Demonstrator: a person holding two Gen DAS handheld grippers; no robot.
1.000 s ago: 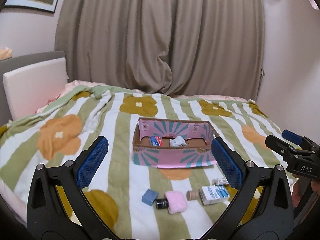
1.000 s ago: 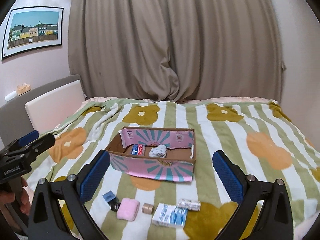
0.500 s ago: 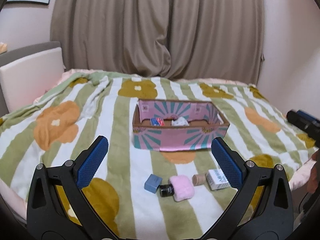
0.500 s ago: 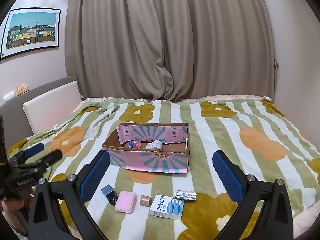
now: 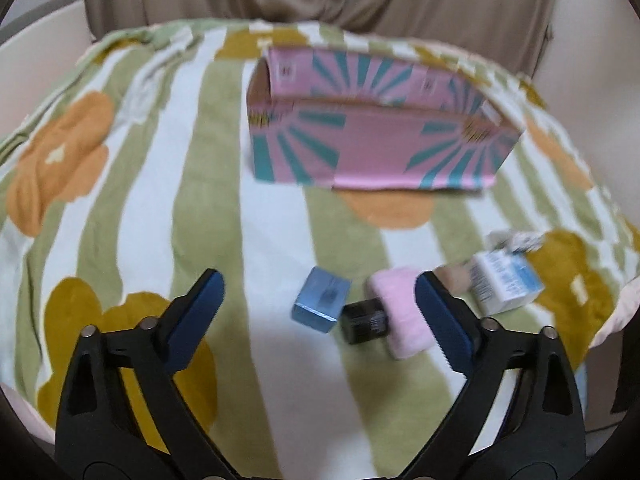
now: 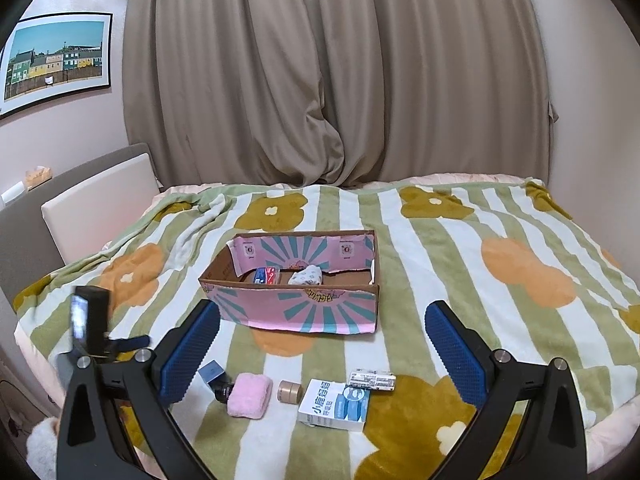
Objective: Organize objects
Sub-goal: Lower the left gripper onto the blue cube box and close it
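Behind the bed hung beige curtains, and on its striped flowered blanket [image 6: 460,264] you had dropped your left tongs [image 5: 318,304] close over the small blue box [image 5: 320,305], jaws closing but not yet touching it. That looked like the next pick for the pink carton [image 6: 296,304]. The blue box lay tilted beside a black bottle [image 5: 366,321]. Your right tongs [image 6: 320,354] gaped empty.
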